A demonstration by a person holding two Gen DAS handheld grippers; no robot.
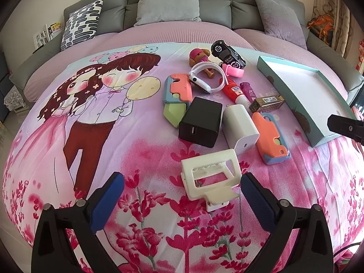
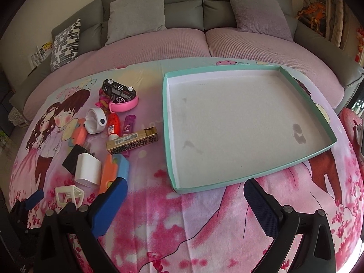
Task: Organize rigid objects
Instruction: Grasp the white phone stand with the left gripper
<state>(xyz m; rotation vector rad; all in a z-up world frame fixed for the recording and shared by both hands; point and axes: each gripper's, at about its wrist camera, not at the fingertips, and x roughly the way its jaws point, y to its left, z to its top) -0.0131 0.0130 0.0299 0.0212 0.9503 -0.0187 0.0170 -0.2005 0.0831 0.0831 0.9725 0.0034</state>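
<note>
Bedspread (image 1: 141,159): left gripper (image 1: 183,195) spread beside hair clip (image 1: 210,179).

Glossy plastic hair claw (image 1: 210,178) on soft printed cloth blanket (image 1: 136,170)

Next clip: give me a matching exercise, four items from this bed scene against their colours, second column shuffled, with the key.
Items:
1. hair clip
2. USB charger
3. tray rim
4. long narrow box

Colours:
A. gold
B. teal
C. cream white
D. black

Pairs: 1-C, 2-D, 3-B, 4-A
</note>
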